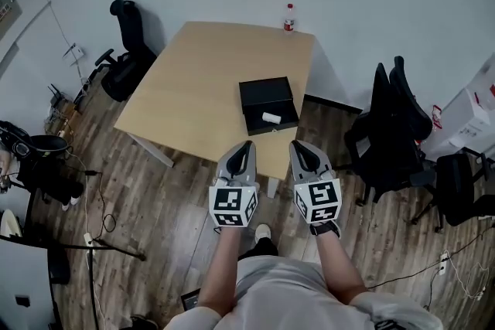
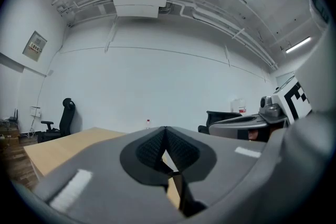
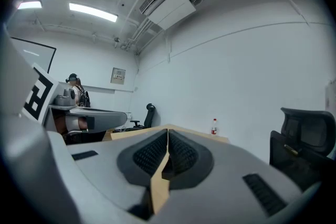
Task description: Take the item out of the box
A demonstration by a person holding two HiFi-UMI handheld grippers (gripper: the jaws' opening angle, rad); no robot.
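A black open box (image 1: 267, 106) lies near the front edge of the light wooden table (image 1: 201, 81). A small white item (image 1: 271, 118) rests inside it, toward the box's near side. Both grippers hover side by side just short of the table's front edge, below the box in the head view. My left gripper (image 1: 247, 144) has its jaws closed together with nothing between them, and its own view (image 2: 165, 129) shows the tips meeting. My right gripper (image 1: 295, 144) is likewise shut and empty (image 3: 168, 131). The box does not show in either gripper view.
A plastic bottle (image 1: 288, 18) stands at the table's far edge. A black office chair (image 1: 128, 42) sits left of the table, and more black chairs (image 1: 394, 127) crowd the right side. White boxes (image 1: 472, 108) stand at far right. Cables and equipment (image 1: 46, 158) lie on the wooden floor at left.
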